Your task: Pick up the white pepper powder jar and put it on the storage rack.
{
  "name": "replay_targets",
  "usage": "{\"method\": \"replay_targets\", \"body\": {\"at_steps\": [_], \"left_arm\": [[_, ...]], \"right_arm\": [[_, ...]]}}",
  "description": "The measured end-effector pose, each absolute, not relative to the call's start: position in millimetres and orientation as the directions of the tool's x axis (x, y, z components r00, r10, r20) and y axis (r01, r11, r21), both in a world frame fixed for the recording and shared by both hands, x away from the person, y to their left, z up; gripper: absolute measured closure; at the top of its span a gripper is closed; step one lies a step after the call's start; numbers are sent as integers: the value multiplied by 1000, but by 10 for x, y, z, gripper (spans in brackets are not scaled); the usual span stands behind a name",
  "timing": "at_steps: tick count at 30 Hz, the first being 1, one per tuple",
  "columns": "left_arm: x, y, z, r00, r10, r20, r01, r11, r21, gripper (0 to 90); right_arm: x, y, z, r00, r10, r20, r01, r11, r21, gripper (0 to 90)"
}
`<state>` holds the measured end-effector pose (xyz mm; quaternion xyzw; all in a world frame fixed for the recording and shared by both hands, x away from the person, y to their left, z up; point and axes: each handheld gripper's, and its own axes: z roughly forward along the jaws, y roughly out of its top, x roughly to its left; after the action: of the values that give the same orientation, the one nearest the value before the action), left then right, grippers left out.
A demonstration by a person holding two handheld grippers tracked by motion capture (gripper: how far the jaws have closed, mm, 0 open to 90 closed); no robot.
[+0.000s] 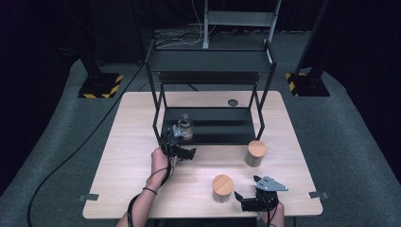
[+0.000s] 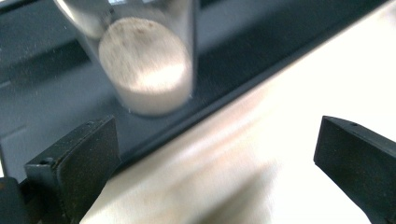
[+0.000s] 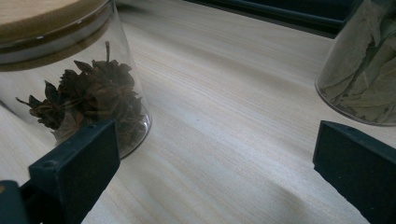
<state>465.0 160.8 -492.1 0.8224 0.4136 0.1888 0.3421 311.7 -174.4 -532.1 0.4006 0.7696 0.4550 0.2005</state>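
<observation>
- Both tongs stand with jaws wide apart and nothing between the pads: the left gripper (image 1: 182,152) sits just in front of the black rack (image 1: 211,132), and the right gripper (image 1: 248,198) waits well in front of the rack, at the table's near edge.
- Standing on the rack's lower shelf near its front left leg, the powder jar (image 1: 184,126) is free of the left gripper, which points toward it from just off the shelf edge; I judge the jar is set there for storage and the hand is clear of it.
- Two cork-lidded jars wait on the wooden table (image 1: 127,156) in front of the rack: the star anise jar (image 1: 222,187) just beside the right gripper, likely the next pick, and the bay leaf jar (image 1: 256,152) close to the rack's front right corner.
- From the left gripper view comes what the high view cannot give: pale powder fills the jar's (image 2: 147,65) bottom, and it stands on the dark shelf beyond the table edge.
- Seen along the right gripper's jaws, the dark star pods (image 3: 88,100) and the dried leaves (image 3: 366,70) are plain, where the high view offers just cork lids.
</observation>
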Motion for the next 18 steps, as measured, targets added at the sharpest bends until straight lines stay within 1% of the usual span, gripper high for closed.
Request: {"method": "replay_targets", "body": {"at_steps": [8,16,18], "left_arm": [[4366,1935,-5063,575,817,43,577,-442,687,0],[4101,2346,-5225,502,865,17,644,-386,660,0],[4030,2438,-5247,484,875,3,652,-363,666,0]], "right_arm": [[3118,-1743,-5321,-599,799,56,435,266,860,0],[3119,-1742,-5321,-596,801,56,436,264,860,0],[3121,-1742,-5322,-597,800,58,438,265,859,0]]}}
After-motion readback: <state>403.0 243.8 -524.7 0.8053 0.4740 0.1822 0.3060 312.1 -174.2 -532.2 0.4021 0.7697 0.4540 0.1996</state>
